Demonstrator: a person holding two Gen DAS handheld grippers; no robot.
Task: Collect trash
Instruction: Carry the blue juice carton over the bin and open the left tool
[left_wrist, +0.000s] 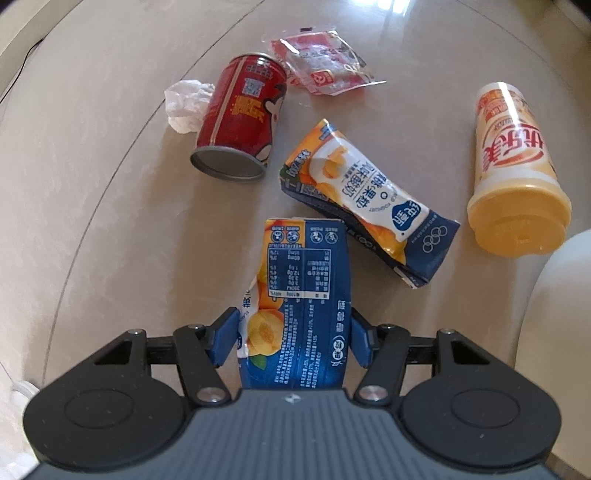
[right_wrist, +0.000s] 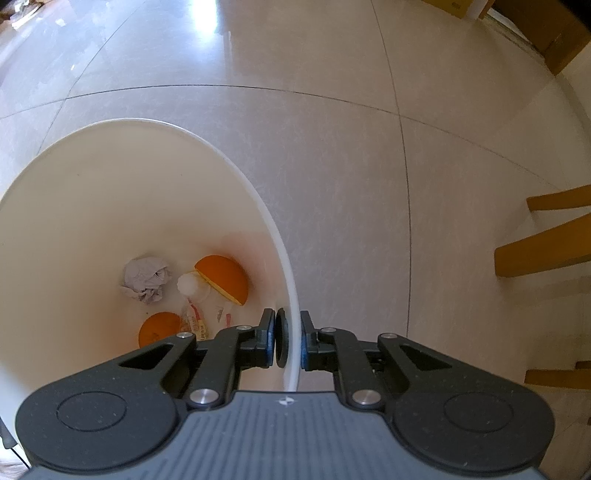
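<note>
Left gripper (left_wrist: 293, 338) clamps a blue juice carton (left_wrist: 299, 302), apparently lifted above the tiled floor (left_wrist: 92, 221). Beyond it lie a second carton (left_wrist: 365, 206), a red can (left_wrist: 240, 118), crumpled tissue (left_wrist: 184, 105), a wrapper (left_wrist: 325, 62) and, far right, a yellow bottle (left_wrist: 513, 170). Right gripper (right_wrist: 288, 341) pinches the white bin's rim (right_wrist: 293, 332); orange peel (right_wrist: 225, 277) lies inside.

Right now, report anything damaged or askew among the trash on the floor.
The carton lying beyond the left gripper is crushed and creased, askew on the tiles. The red can and yellow cup lie tipped on their sides. No spill shows. The carton held looks dented along one edge.
</note>
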